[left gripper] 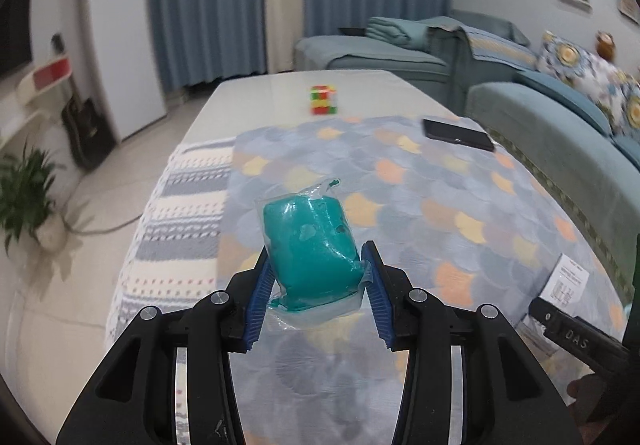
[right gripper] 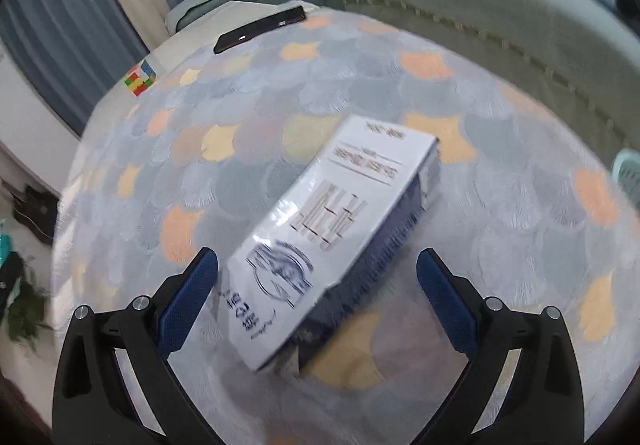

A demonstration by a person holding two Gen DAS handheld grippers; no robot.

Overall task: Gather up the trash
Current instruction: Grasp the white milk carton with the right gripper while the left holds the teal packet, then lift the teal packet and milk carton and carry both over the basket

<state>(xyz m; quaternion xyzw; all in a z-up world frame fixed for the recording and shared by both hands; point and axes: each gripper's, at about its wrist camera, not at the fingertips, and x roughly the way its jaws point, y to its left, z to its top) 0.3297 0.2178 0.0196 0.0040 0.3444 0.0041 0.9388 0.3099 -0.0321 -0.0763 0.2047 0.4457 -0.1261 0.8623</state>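
My left gripper (left gripper: 318,265) is shut on a clear plastic bag of teal stuff (left gripper: 312,245) and holds it above the patterned table cover (left gripper: 440,197). My right gripper (right gripper: 316,265) is open, its blue pads on either side of the near end of a white printed box (right gripper: 332,229) that lies on the cover. The pads do not touch the box. The box's edge (left gripper: 568,281) and part of the right gripper (left gripper: 576,333) show at the right of the left wrist view.
A black phone (left gripper: 458,134) (right gripper: 260,30) lies at the cover's far right. A puzzle cube (left gripper: 323,99) (right gripper: 140,79) stands further back on the table. A teal sofa (left gripper: 560,117) runs along the right. A potted plant (left gripper: 24,197) stands on the floor left.
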